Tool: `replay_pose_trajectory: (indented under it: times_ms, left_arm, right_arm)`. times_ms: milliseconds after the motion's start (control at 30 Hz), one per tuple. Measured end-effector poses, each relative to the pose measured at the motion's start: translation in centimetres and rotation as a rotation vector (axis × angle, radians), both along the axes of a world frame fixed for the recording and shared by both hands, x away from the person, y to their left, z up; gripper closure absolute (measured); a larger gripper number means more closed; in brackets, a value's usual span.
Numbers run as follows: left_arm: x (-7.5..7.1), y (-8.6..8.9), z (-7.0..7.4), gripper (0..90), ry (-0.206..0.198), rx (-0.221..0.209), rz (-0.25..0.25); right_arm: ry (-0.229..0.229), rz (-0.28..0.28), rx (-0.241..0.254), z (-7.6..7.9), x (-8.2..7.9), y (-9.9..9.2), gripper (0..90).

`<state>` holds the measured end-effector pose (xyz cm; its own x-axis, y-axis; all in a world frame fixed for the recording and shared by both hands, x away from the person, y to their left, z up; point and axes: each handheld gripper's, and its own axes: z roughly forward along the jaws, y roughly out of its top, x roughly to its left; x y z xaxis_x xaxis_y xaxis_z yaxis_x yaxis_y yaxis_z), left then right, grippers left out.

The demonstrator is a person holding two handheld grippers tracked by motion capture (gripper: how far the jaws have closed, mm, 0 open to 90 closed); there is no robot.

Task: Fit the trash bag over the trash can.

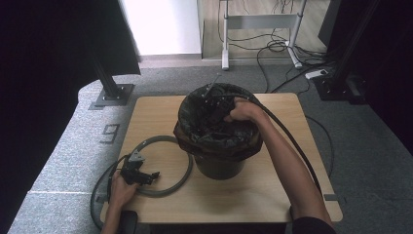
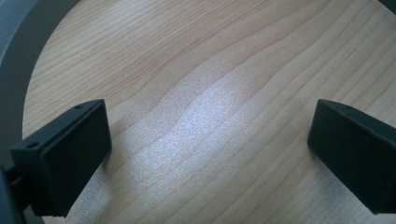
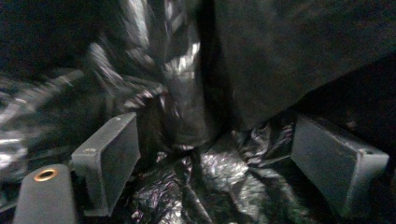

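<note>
The right gripper (image 1: 214,108) reached down inside the bin (image 1: 217,165), jaws spread wide with crumpled black liner (image 3: 187,112) between them but not pinched. The liner (image 1: 216,141) was draped over the bin's rim, its slack folds gathered at the bottom. The bin stood at the middle of the wooden table (image 1: 272,190). The left gripper (image 1: 146,176) rested low over the tabletop (image 2: 205,93) at the near left, jaws wide apart and empty, inside a grey ring (image 1: 181,178) lying flat beside the bin. To do this step well, the right gripper should probably press the folds against the wall and floor of the bin without snagging the thin film, while the left steadies the rim if the bin shifts.
</note>
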<state>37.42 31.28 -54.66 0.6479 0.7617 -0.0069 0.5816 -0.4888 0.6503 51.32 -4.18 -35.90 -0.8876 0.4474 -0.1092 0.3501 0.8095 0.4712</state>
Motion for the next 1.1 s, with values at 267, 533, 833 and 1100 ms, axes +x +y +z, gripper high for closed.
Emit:
replay_pose_trajectory:
  times_ms: [267,533,833,1100]
  left_arm:
    - [0.0,-0.1,0.0,0.0,0.005,-0.001,0.001]
    - [0.0,-0.2,0.0,0.0,0.006,-0.003,0.001]
    - [0.0,-0.2,0.0,0.0,0.007,-0.005,0.006]
    - [0.0,-0.3,0.0,0.0,0.008,-0.004,0.015]
  right_arm:
    - [-0.053,0.027,0.162,4.7,-1.2,-0.8,14.5]
    - [0.014,0.046,0.137,2.5,-0.5,3.0,12.4]
    - [0.003,0.055,0.037,0.6,-1.1,3.4,11.7]
    - [-0.062,0.063,0.111,4.8,-2.6,0.8,12.6]
